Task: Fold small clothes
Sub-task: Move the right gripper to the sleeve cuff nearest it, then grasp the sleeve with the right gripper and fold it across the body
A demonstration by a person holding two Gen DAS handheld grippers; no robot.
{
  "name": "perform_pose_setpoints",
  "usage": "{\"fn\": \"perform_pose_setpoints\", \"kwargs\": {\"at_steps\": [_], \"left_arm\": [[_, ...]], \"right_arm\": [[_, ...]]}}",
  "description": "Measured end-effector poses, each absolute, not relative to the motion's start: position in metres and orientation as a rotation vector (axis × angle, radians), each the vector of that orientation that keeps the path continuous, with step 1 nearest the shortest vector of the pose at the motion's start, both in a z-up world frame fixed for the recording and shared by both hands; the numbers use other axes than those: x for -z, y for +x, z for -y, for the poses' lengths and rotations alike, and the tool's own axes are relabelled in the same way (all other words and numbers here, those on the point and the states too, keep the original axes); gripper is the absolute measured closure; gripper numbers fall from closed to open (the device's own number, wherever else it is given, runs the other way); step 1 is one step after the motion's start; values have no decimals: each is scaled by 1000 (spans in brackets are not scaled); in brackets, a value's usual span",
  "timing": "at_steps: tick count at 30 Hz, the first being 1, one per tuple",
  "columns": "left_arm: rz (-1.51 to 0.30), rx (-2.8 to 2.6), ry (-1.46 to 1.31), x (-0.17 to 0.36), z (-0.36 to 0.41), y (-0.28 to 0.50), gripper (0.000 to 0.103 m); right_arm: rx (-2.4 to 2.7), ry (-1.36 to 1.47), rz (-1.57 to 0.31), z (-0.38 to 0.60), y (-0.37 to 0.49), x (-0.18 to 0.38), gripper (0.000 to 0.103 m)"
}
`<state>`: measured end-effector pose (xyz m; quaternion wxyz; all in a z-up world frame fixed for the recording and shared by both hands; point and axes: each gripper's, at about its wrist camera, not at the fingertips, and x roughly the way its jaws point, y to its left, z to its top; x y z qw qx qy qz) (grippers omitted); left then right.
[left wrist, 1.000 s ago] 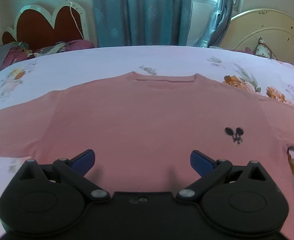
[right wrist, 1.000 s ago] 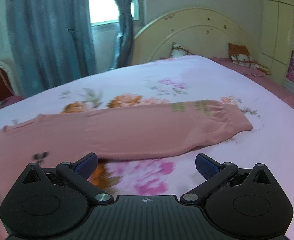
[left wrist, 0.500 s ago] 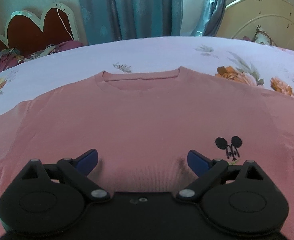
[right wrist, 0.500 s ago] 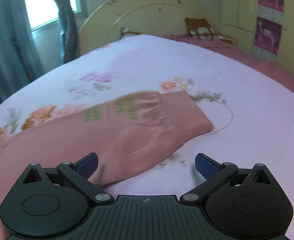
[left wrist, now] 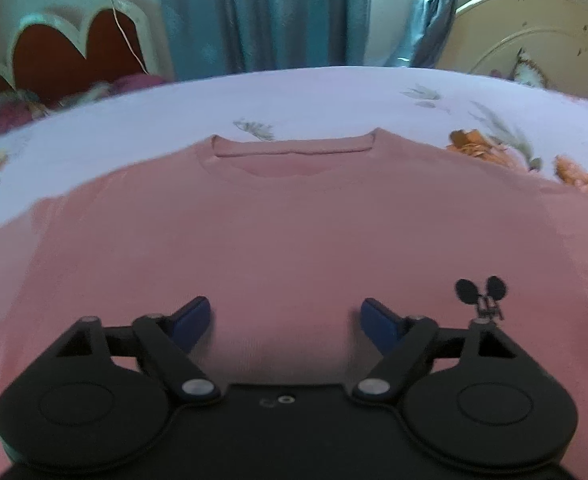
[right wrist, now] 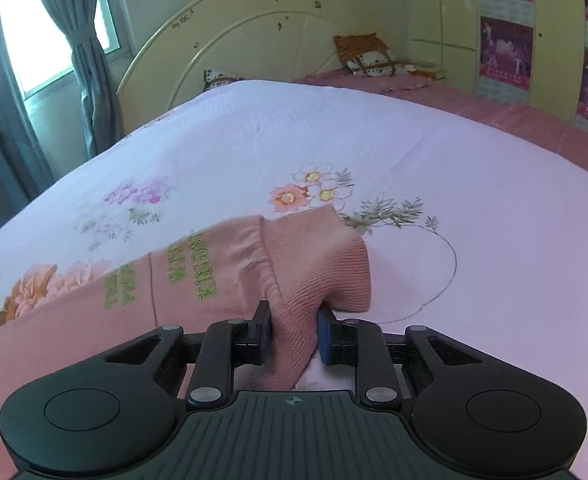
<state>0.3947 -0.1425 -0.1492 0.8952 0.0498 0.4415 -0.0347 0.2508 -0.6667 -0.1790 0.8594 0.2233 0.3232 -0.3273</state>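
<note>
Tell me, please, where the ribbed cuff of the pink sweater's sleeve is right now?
In the right wrist view the ribbed cuff sits low at centre, pinched in the right gripper, just below the flower print on the bedsheet.

Daylight pours in from the window (right wrist: 21, 36), which is blown out to plain white in the right wrist view; the curtains (left wrist: 261, 16) beside it look dim and bluish. The room is softly lit, with a pink cast on the bedsheet (right wrist: 434, 152). A dark shadow sits on the pink sweater (left wrist: 294, 232) just ahead of the left gripper (left wrist: 283, 316). The sweater's left edge is smeared with motion blur. Straight lines bow at the edges, and the corners go black.
</note>
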Motion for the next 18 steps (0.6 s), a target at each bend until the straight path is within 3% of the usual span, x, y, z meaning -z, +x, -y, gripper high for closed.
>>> {"fn": "perform_pose_setpoints", "kwargs": {"at_steps": [11, 18], "left_arm": [[-921, 75, 25, 142, 113, 394, 38], [-888, 71, 28, 135, 83, 389, 38]], "right_arm": [[520, 342, -575, 601, 268, 131, 85], [260, 275, -536, 481, 314, 101, 85]]}}
